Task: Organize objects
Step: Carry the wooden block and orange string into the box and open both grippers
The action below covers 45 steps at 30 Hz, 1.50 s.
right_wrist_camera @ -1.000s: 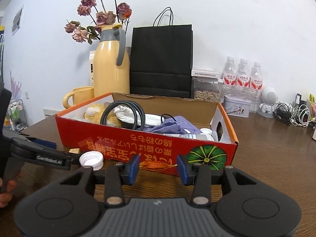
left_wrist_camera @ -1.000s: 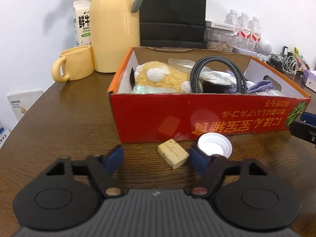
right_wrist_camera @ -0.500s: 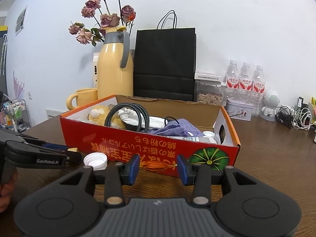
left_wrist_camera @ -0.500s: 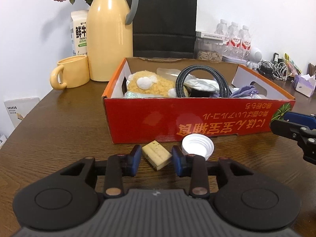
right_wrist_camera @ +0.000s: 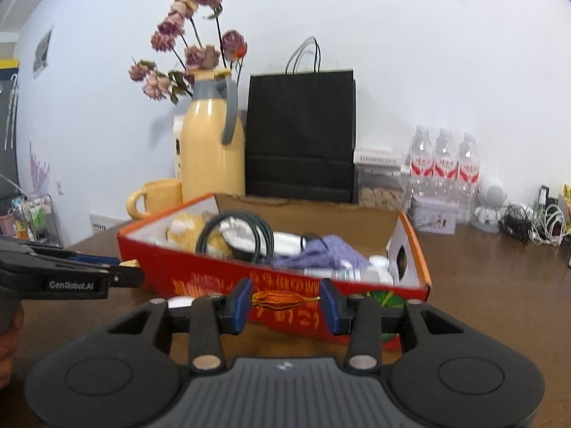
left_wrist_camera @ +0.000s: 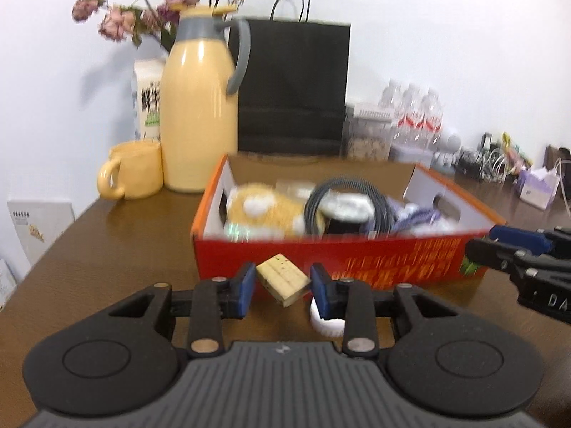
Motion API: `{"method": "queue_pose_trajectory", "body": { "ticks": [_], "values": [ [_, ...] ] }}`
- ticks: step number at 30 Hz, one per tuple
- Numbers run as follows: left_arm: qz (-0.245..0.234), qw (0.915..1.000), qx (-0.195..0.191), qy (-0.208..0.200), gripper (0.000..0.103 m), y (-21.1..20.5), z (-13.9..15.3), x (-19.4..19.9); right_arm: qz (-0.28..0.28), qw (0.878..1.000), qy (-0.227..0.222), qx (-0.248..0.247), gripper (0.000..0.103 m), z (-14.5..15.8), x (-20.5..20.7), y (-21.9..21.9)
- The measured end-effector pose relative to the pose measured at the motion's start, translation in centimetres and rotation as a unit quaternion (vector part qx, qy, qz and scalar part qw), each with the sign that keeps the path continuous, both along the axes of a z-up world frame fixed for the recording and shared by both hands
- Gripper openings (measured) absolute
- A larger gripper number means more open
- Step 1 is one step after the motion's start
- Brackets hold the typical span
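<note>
Left hand-held gripper (left_wrist_camera: 282, 289) clamped the cork block (left_wrist_camera: 282, 279) before the red box (left_wrist_camera: 357, 260); right hand-held gripper (right_wrist_camera: 285, 305) hung half-open, empty.

A: Where is the left hand-held gripper (left_wrist_camera: 282, 287)?

B: Raised off the table, level, pointing forward. Its blue pads (left_wrist_camera: 245, 287) press a small tan block (left_wrist_camera: 282, 279) from both sides, the block tilted between them.

A: And the right hand-held gripper (right_wrist_camera: 285, 305)?

B: Also level, jaws parted with nothing between the pads. It sits to the right of the left one, well apart from it.
</note>
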<state>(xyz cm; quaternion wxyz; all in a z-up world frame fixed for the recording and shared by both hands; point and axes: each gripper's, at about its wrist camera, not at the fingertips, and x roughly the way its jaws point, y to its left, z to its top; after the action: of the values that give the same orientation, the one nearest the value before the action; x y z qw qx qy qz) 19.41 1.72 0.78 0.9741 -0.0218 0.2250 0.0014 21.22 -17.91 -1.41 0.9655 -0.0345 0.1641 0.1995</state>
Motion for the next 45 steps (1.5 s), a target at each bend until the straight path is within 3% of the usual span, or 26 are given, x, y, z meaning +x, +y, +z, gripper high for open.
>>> {"method": "queue_pose_trajectory", "body": {
  "ticks": [8,15,26,36,37,38,39,40,41,42,45],
  "values": [
    [-0.006,0.9987,-0.006,-0.050,0.035,-0.7,3.9,2.2,-0.004,1.000,-0.030,-0.001,0.040,2.8,1.6,0.4],
    [0.000,0.9976,-0.022,-0.066,0.035,-1.1,5.4,5.5,-0.025,0.999,-0.040,0.009,0.040,4.4,5.1,1.1],
    [0.023,0.9976,-0.046,-0.047,0.035,-0.3,3.9,11.1,-0.054,0.998,-0.015,0.016,0.040,2.5,11.8,2.0],
    [0.022,0.9980,-0.050,-0.033,0.036,0.2,2.7,12.0,-0.050,0.999,0.013,0.003,0.040,0.7,12.7,2.0],
    [0.023,0.9980,-0.047,-0.036,0.044,0.2,2.7,11.8,-0.050,0.999,0.015,0.003,0.041,0.7,12.8,2.0],
    [0.024,0.9980,-0.046,-0.038,0.062,0.1,2.8,11.7,-0.050,0.999,0.016,0.004,0.046,0.7,12.7,1.9],
    [0.028,0.9978,-0.045,-0.040,0.074,0.1,2.8,11.6,-0.052,0.998,0.019,0.005,0.059,0.6,12.7,1.8],
    [0.034,0.9975,-0.043,-0.045,0.098,0.1,2.8,11.4,-0.054,0.998,0.019,0.007,0.067,0.6,12.6,1.7],
    [0.039,0.9971,-0.039,-0.052,0.103,0.0,2.9,11.2,-0.057,0.998,0.018,0.010,0.084,0.6,12.5,1.5],
    [0.044,0.9965,-0.035,-0.061,0.103,0.0,2.9,11.0,-0.060,0.998,0.016,0.012,0.093,0.6,12.4,1.4],
    [0.047,0.9965,-0.034,-0.061,0.103,-0.1,3.1,11.0,-0.057,0.998,0.015,0.021,0.103,0.7,12.3,1.1]
  ]
}}
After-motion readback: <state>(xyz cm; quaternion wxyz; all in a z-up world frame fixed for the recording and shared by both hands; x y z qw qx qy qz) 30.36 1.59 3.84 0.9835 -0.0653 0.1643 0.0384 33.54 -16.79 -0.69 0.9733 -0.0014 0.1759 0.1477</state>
